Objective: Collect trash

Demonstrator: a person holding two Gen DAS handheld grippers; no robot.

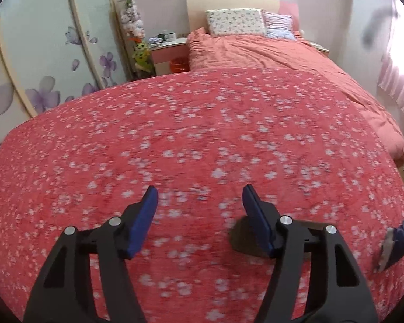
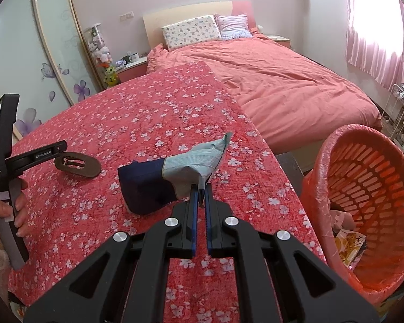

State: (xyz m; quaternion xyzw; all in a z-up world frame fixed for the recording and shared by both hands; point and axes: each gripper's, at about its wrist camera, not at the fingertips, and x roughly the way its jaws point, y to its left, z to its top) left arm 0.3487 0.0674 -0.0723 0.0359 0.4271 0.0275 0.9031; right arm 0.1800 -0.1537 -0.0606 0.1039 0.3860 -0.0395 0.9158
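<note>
Trash, a crumpled navy and pale grey foil wrapper (image 2: 175, 177), is pinched at its edge between the closed blue fingers of the right gripper (image 2: 201, 193) and hangs partly over the red cloth with white flowers (image 2: 121, 123). Just beside it on the right stands the orange plastic slotted bin with a plastic liner (image 2: 363, 188), with some packets inside. Further left, the left gripper (image 1: 199, 202) has its jaws spread wide and holds nothing, and behind the cloth lies the bed with a salmon pink cover (image 2: 296, 80).

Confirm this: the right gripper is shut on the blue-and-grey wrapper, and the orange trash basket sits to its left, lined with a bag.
One thing is off: the orange trash basket sits to the right of the right gripper, not its left, as the right wrist view shows. The gripper is indeed shut on the blue-and-grey wrapper, and the basket is bag-lined.
</note>
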